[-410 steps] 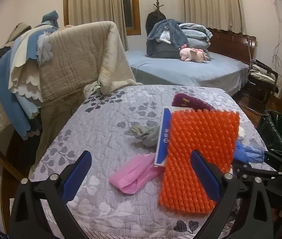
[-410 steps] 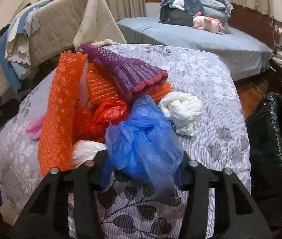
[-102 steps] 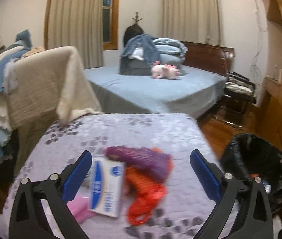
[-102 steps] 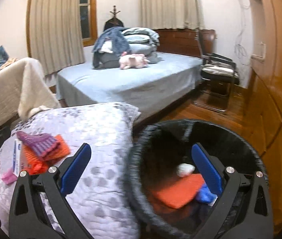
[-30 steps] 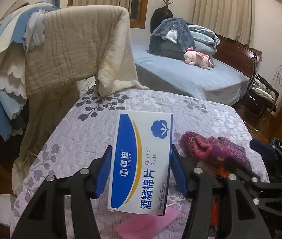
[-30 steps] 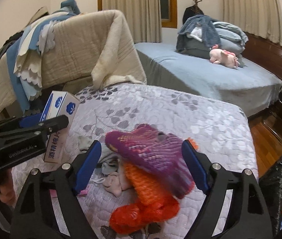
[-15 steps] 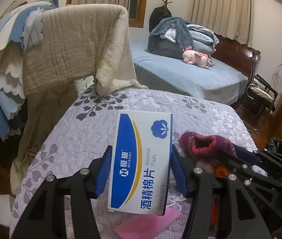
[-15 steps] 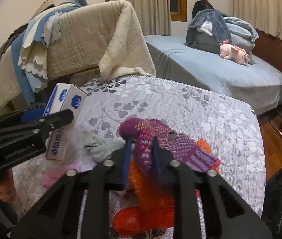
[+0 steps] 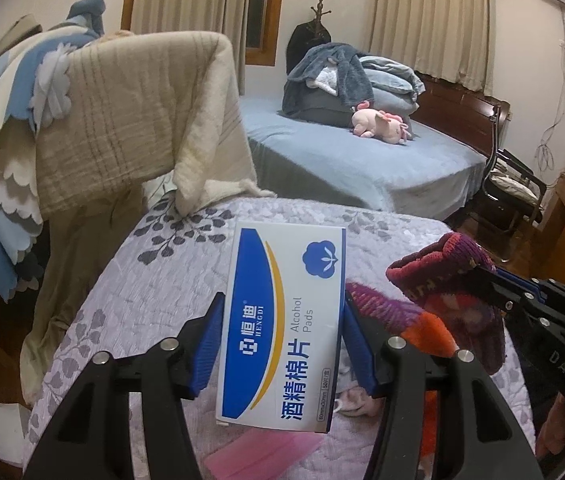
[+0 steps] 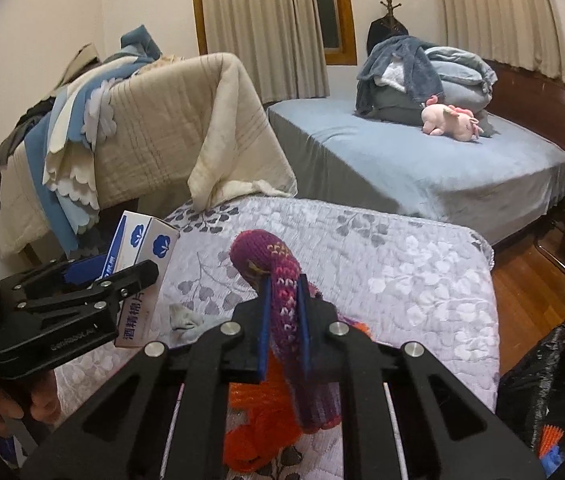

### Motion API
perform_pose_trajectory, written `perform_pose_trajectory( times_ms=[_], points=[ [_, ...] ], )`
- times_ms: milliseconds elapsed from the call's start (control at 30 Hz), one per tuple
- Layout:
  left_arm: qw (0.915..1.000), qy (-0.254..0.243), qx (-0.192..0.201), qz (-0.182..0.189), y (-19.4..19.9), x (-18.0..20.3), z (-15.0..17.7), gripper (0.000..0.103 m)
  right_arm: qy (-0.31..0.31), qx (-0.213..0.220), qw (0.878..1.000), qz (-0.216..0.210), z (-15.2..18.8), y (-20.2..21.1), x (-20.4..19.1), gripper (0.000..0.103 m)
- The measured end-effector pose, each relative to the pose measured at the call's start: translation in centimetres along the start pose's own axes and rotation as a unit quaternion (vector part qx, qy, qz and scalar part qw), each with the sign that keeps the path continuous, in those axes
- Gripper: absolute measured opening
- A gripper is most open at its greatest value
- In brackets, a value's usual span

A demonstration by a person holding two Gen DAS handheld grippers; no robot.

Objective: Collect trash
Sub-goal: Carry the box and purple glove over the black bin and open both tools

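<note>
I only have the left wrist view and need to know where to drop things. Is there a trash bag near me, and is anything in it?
Observer: Yes, a black trash bag stands at the lower right in the right wrist view, beside the quilted table.
Operator: Anything in it?
Observer: Orange and blue scraps show inside.
Operator: How is the right gripper holding the knit sock?
Observer: The right gripper is shut on the knit sock at its middle; both ends hang free.
Operator: What is under my box?
Observer: The left gripper holds the box clear of the table; a grey rag lies beside it.
</note>
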State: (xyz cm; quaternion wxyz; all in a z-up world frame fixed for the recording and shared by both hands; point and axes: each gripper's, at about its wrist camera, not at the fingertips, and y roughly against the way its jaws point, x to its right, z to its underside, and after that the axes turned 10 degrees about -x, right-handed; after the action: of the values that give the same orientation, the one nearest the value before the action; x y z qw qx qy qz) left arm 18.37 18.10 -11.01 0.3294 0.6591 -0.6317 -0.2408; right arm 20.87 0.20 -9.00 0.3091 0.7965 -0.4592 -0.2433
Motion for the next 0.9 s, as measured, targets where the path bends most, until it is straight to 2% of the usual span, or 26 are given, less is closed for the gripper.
perform_pose_trajectory(
  times_ms=[367,900],
  points=[
    [0.9993,-0.022,0.009,0.030,1.8,3.8,-0.9,0.055,-0.048,0.026,0.998,0.010,0.4,5.0,3.5,0.011],
    [0.9921,-0.086,0.005,0.091,2.4,13.8,0.0,0.055,-0.098,0.036,0.989,0.102,4.7,11.6,10.5,0.011]
  ],
)
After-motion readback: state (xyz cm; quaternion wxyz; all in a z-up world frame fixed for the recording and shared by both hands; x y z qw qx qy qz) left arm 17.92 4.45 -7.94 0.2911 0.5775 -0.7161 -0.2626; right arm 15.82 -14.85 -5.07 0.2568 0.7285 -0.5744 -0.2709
